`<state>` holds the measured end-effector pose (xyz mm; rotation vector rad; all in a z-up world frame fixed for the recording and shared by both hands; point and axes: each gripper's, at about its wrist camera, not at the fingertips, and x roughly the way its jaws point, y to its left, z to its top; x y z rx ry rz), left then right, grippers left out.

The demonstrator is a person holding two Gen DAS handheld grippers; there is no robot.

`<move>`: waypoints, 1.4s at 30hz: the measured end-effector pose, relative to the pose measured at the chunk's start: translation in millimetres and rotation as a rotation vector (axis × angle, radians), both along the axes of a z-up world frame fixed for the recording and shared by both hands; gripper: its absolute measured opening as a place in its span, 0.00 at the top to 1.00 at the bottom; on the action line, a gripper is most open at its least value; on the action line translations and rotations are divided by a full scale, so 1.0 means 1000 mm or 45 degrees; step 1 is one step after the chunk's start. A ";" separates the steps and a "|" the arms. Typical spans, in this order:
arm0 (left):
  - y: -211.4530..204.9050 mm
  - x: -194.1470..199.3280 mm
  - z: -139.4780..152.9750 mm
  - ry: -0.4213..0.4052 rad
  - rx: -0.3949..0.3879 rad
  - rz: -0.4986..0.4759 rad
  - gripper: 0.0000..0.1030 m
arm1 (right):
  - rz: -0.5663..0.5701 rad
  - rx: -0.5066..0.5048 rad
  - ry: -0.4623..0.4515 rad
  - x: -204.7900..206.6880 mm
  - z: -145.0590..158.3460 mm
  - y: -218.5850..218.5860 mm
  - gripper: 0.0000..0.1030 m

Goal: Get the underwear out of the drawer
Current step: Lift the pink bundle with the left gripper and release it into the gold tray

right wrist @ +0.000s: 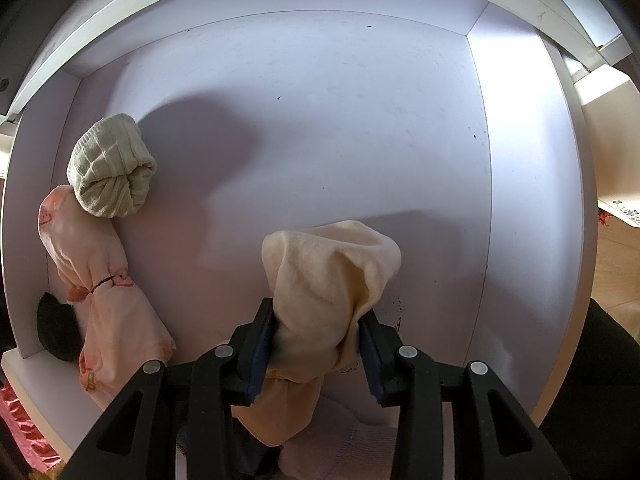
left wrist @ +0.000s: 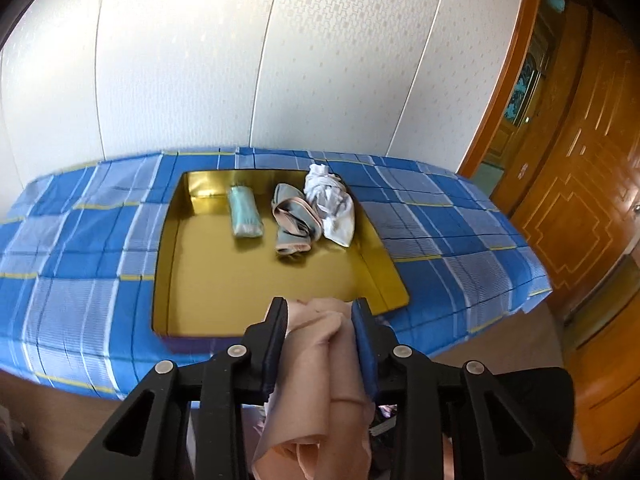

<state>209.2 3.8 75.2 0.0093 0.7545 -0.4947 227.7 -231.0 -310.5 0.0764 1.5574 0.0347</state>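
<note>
My left gripper [left wrist: 320,312] is shut on a peach-pink piece of underwear [left wrist: 316,380] that hangs down between its fingers, above the near edge of a gold tray [left wrist: 192,280] on the bed. In that tray lie a rolled mint-green piece [left wrist: 245,212], a grey and pink piece [left wrist: 294,220] and a white piece [left wrist: 332,206]. My right gripper [right wrist: 318,316] points down into the white drawer [right wrist: 320,120] and is shut on a cream-yellow piece of underwear [right wrist: 328,280]. At the drawer's left side lie a pale green roll [right wrist: 110,168] and a pink tied bundle [right wrist: 100,280].
The tray rests on a blue checked bed cover [left wrist: 80,248] against a white padded wall. Wooden doors [left wrist: 580,200] stand at the right. A dark item [right wrist: 56,328] lies in the drawer's near left corner. More cloth lies under my right gripper.
</note>
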 end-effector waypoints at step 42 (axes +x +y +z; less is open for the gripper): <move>-0.047 0.174 -0.068 0.402 0.393 0.259 0.67 | -0.120 0.121 0.016 0.007 0.002 -0.038 0.56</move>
